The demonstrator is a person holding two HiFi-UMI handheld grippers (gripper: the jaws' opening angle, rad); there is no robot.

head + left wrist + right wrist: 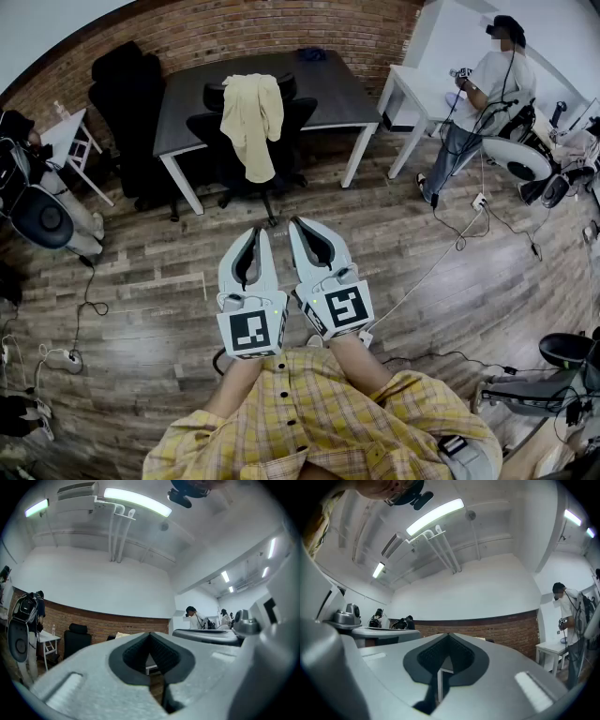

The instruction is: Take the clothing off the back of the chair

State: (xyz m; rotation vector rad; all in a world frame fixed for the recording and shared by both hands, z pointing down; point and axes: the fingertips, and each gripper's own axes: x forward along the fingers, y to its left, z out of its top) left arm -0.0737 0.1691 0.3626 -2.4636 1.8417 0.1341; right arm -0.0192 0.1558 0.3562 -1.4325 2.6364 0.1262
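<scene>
A pale yellow garment (251,120) hangs over the back of a black office chair (281,164), which stands tucked against a dark grey table (323,89) at the far side of the room. Both grippers are held side by side in front of me, a good step short of the chair. My left gripper (260,231) is shut with nothing in it, and my right gripper (294,225) is shut and empty too. In the left gripper view the closed left gripper (150,635) fills the lower half, with a sliver of the garment (121,634) just above it. The right gripper view shows the shut right gripper (448,636) and a brick wall beyond.
A second black chair (127,84) stands left of the table. A white desk (412,89) and a standing person (487,89) are at the right. A seated person (37,206) and a small white table (70,136) are at the left. Cables (441,258) cross the wooden floor.
</scene>
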